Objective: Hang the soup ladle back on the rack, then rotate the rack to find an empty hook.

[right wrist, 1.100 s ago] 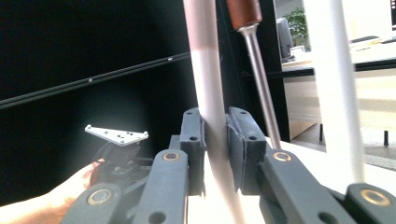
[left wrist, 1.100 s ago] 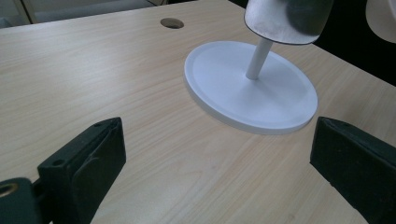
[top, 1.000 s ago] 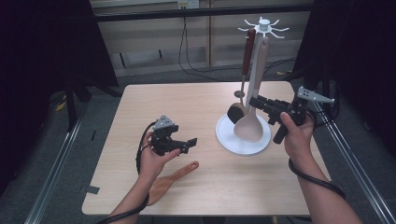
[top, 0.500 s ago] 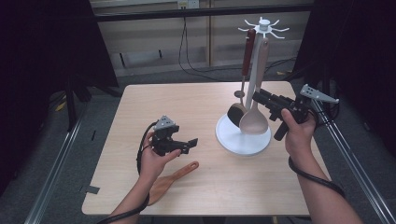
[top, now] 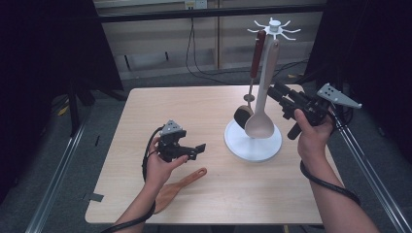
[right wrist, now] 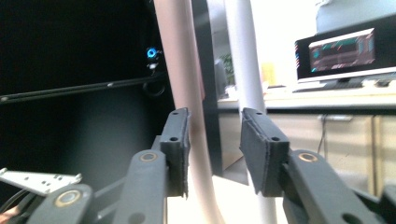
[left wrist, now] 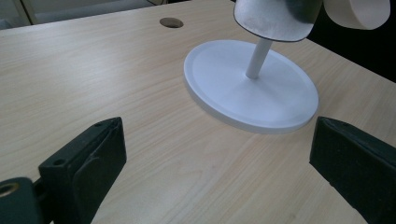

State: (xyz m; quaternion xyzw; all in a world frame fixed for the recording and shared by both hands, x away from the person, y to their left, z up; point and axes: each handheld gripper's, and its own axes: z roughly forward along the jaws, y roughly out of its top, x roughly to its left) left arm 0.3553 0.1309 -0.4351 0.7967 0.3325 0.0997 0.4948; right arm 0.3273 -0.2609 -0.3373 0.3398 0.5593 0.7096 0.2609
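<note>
Two spoons hang on the white rack (top: 252,143), and the right claw (right wrist: 212,154), its jaws just opening, has let go of the pale spoon (top: 262,97) now between them. Next, draw it back clear. The left claw (top: 194,150), spread and empty, hovers above the bench (top: 194,111) near the wooden spatula (top: 180,187), likely the next pick.

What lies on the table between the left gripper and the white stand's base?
Only bare tabletop between the left gripper and the white base, in the left gripper view.
</note>
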